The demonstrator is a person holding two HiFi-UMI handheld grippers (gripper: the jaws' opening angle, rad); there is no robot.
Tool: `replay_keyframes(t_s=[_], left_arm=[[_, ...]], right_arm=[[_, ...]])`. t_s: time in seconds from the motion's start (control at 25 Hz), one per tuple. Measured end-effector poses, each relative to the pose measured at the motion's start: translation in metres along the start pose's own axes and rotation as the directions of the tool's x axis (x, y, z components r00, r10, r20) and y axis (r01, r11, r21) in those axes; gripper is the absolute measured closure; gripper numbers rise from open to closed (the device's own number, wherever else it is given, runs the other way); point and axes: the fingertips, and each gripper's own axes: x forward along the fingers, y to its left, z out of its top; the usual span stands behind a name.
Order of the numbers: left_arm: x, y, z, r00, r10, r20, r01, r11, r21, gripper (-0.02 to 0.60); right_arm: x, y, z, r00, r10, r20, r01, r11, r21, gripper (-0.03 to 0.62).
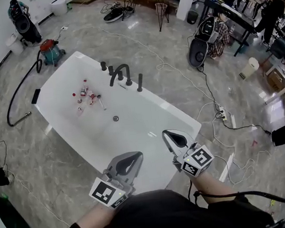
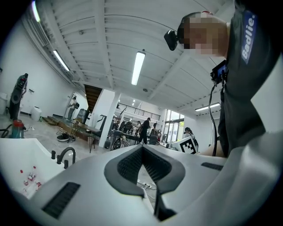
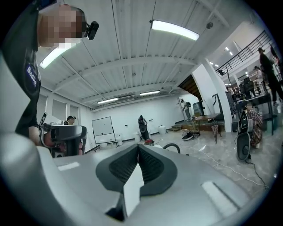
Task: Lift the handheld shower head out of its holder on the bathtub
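The slim black handheld shower head (image 1: 140, 82) stands upright in its holder on the far rim of the white oval bathtub (image 1: 183, 118), well ahead of the fingers, across the basin. The right fingers (image 1: 175, 139) are the nearer ones. They and the left fingers (image 1: 129, 163) are closed and empty. White print on the dark sleeve (image 2: 250, 35) reads perhaps "Badlie"

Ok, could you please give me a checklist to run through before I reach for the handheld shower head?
1. Handheld shower head upright in its holder on the bathtub far rim: ok.
2. Left hand-held gripper empty: ok.
3. Right hand-held gripper empty: ok.
4. Jaws open for a grasp: not ok, both shut.
5. Within reach: not ok, both at the near rim.
6. How firmly it sits: cannot tell.
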Motion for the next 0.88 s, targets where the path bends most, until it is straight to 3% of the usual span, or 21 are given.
replay_keyframes(t_s=[0.48, 0.88], left_arm=[[0.007, 0.042, -0.004, 1.000, 0.021, -0.013, -0.022, 1.000, -0.021, 0.581], [0.003, 0.074, -0.017, 0.999, 0.031, -0.026, -0.033, 0.998, -0.051, 0.581]], right_arm=[[0.085, -0.072, -0.030, 0.997, -0.024, -0.079, 0.025, 1.000, 0.012, 0.578], [0.163, -0.142, -0.053, 0.989, -0.086, -0.119, 0.098, 0.991, 0.092, 0.497]])
